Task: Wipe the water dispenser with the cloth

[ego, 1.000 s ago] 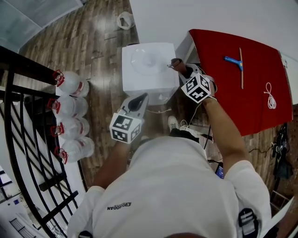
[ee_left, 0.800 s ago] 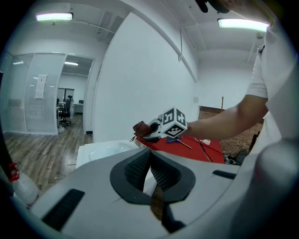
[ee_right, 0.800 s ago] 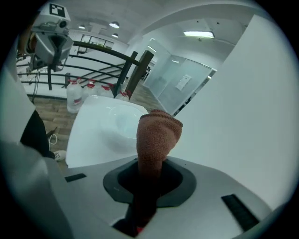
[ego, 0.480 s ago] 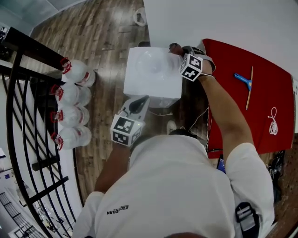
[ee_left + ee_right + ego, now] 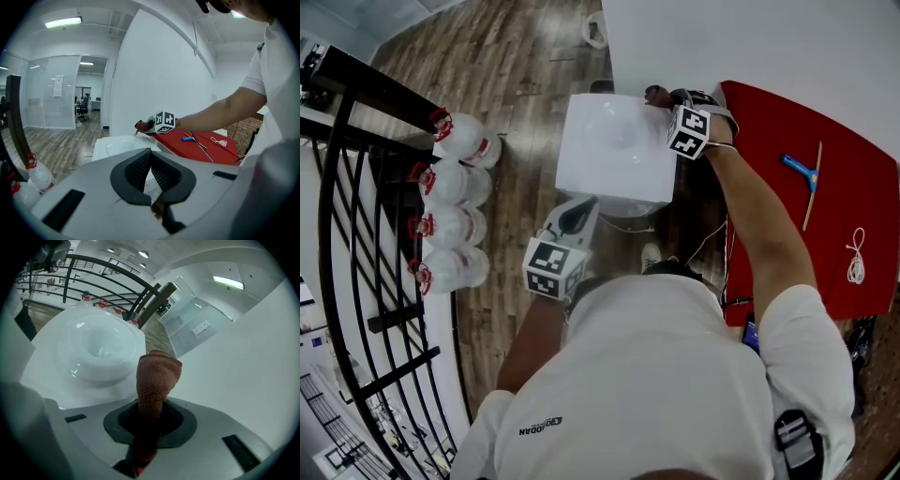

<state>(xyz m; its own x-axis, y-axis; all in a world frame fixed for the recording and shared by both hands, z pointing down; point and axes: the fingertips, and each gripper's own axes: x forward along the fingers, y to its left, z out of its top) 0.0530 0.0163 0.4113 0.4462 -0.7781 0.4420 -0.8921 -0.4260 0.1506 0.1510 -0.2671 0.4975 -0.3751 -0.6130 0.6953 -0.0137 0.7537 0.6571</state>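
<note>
Clamping 1 cloth (image 5: 157,376), right tool (image 5: 666,97) hovers at 1 dispenser (image 5: 614,155); left tool (image 5: 150,161) closed, empty.

The right gripper (image 5: 668,97) holds a reddish-brown cloth (image 5: 654,94) at the far right corner of the white box-shaped water dispenser (image 5: 609,155), while the left gripper (image 5: 581,210) hangs at its near edge, clear red-capped water bottles (image 5: 450,180) stand left, and a red-covered table (image 5: 773,202) lies right.
</note>
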